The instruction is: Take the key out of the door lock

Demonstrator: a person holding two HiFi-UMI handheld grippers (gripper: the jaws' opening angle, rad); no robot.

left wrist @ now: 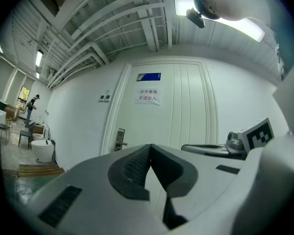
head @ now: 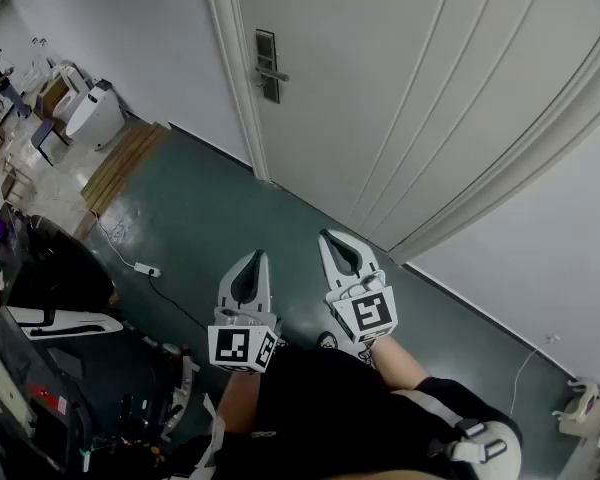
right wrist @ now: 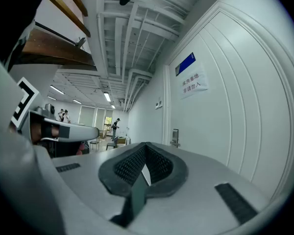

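Observation:
A white door (head: pixel 400 88) stands ahead, closed, with a metal lock plate and lever handle (head: pixel 268 66) near its left edge. The lock plate also shows small in the left gripper view (left wrist: pixel 120 139) and the right gripper view (right wrist: pixel 175 136). The key is too small to make out in any view. My left gripper (head: pixel 260 256) and right gripper (head: pixel 327 234) hang side by side low over the green floor, well short of the door. Both point towards it. Each gripper's jaws meet at the tips with nothing between them (left wrist: pixel 150 146) (right wrist: pixel 145 145).
A paper notice (left wrist: pixel 148 97) and a blue sign (left wrist: pixel 148 76) hang on the door. To the left lie wooden boards (head: pixel 120 163), white fixtures (head: pixel 95 116), a power strip with its cable (head: pixel 146 269) and dark equipment (head: pixel 50 258). A person (head: pixel 0 73) stands far off.

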